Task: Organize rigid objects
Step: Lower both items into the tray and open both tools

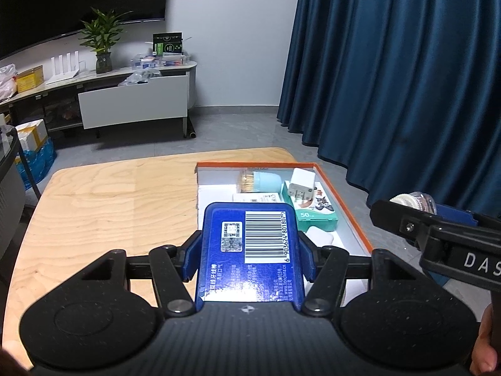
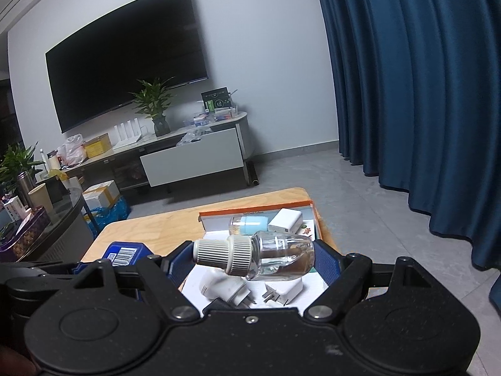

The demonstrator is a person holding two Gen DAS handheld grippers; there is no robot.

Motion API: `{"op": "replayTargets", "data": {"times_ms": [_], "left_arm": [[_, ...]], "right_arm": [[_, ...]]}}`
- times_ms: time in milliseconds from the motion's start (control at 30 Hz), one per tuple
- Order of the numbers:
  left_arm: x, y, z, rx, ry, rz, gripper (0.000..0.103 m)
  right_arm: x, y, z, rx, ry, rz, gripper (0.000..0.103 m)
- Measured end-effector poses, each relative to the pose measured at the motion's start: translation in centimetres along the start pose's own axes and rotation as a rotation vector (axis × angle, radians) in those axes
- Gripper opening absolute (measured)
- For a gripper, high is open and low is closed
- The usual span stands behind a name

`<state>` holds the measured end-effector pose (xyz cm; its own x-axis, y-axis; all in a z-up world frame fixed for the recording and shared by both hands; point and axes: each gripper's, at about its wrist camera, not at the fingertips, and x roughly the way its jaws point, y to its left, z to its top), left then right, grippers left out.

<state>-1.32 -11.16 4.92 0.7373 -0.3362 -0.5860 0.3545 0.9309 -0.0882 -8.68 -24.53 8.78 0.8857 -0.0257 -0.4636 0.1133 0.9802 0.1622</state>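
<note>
My left gripper (image 1: 249,242) is shut on a blue carton with a barcode (image 1: 250,250), held flat above the near end of an orange-rimmed box (image 1: 344,202) on the wooden table (image 1: 109,206). In that box lie a toothpick jar with a pale blue cap (image 1: 260,181), a white charger (image 1: 300,185) and a teal cartoon packet (image 1: 316,214). My right gripper (image 2: 252,253) is shut on a clear bottle with a ribbed white cap (image 2: 281,257), which lies sideways over the box (image 2: 256,209). Beneath it are white plugs (image 2: 225,288). The blue carton (image 2: 123,253) shows at the left of the right wrist view.
A blue curtain (image 1: 391,78) hangs close on the right. A TV cabinet (image 1: 134,100) with a plant (image 1: 103,40) stands against the far wall. A dark round side table (image 2: 47,228) with cups and boxes sits to the left. Bags lie on the floor (image 1: 34,150).
</note>
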Motion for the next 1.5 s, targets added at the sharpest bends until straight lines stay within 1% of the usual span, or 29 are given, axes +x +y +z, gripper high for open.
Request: {"op": "replayTargets", "data": {"times_ms": [500, 967, 1500], "left_arm": [[0.8, -0.3, 0.6, 0.006, -0.004, -0.005, 0.061], [1.9, 0.2, 1.2, -0.005, 0.011, 0.0, 0.061], [4.0, 0.8, 1.8, -0.015, 0.044, -0.003, 0.061]], "right_arm": [[1.0, 0.1, 0.6, -0.005, 0.002, -0.003, 0.096], [1.4, -0.1, 0.7, 0.002, 0.014, -0.011, 0.096], [3.8, -0.5, 0.4, 0.019, 0.063, -0.025, 0.096]]}}
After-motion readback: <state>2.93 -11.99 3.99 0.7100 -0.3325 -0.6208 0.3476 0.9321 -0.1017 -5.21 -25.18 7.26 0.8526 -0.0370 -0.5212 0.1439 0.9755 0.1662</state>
